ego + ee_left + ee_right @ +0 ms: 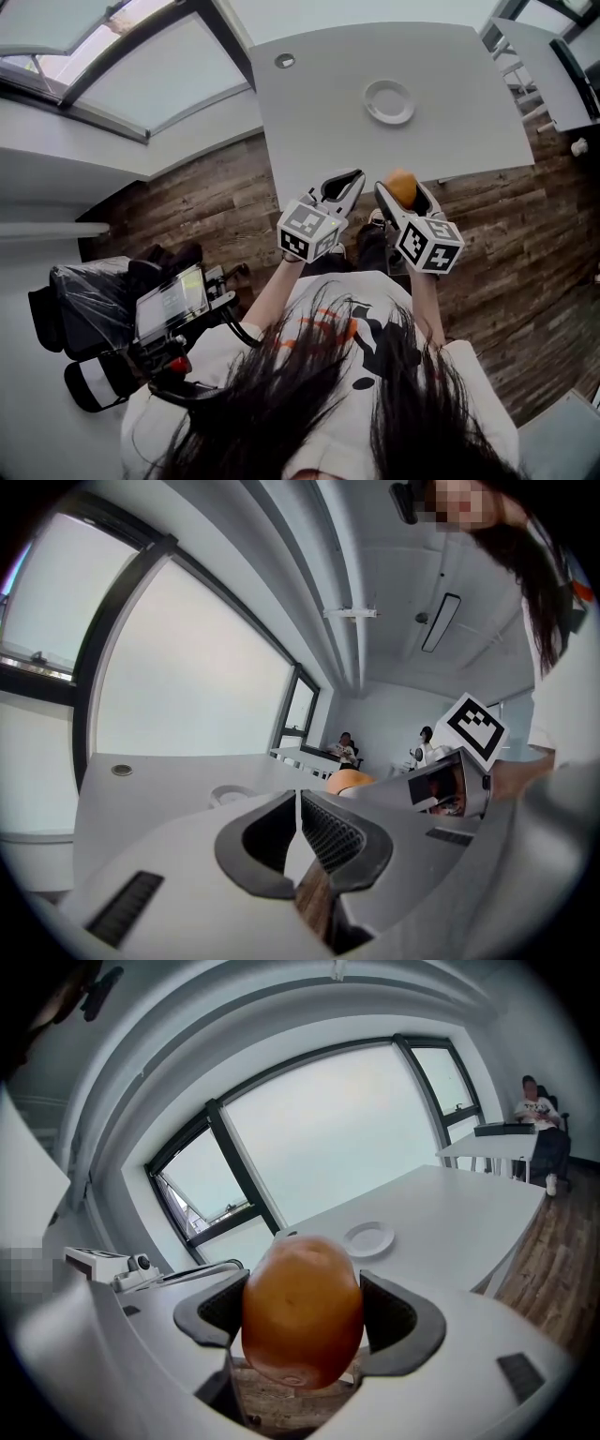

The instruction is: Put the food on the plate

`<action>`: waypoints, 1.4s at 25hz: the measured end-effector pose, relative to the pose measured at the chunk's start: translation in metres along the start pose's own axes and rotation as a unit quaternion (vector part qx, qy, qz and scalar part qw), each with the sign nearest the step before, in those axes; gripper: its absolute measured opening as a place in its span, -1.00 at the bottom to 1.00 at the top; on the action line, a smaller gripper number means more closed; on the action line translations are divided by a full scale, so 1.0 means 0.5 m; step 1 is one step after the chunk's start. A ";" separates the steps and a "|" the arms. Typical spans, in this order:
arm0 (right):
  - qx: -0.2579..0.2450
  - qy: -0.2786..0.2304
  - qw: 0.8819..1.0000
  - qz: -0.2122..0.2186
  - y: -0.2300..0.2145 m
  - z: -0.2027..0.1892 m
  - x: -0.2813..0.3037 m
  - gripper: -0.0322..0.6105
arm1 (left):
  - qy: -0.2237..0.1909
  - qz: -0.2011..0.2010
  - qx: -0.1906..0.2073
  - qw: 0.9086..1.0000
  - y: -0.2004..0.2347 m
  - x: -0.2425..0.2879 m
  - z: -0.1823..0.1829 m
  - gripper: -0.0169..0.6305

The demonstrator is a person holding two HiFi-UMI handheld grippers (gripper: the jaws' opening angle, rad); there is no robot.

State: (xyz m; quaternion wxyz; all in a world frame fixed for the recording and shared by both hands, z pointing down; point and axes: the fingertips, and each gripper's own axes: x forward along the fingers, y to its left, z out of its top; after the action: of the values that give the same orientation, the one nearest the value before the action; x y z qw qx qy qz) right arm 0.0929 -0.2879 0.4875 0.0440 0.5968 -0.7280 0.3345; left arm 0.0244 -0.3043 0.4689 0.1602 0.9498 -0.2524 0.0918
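White surface [319, 122] bears a plate [389, 101]; right tool [402, 195] grips orange food [402, 186], left tool [349, 180] is closed.

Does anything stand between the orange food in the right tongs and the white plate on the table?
Nothing visible does. The right tongs hold the orange food near the table edge; its bare top runs from there to the empty plate. A round cap lies off to the left.
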 end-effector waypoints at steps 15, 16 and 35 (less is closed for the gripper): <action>-0.037 0.034 0.997 0.050 -0.085 0.112 0.147 0.26 | -0.009 0.059 -0.001 0.998 0.103 0.145 0.068 -0.93; -0.039 0.038 0.997 0.054 -0.101 0.126 0.163 0.26 | -0.007 0.064 -0.002 0.998 0.110 0.167 0.072 -0.93; -0.229 0.155 0.954 0.118 -0.242 0.104 0.460 0.26 | 0.018 0.143 -0.045 0.989 0.227 0.304 0.059 -0.93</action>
State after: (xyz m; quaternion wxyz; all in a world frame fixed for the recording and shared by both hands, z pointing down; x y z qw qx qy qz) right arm 0.1534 -0.5167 0.6066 0.2522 0.4209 -0.8348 0.2496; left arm 0.0995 -0.4761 0.5093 0.1924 0.8941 -0.3863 0.1198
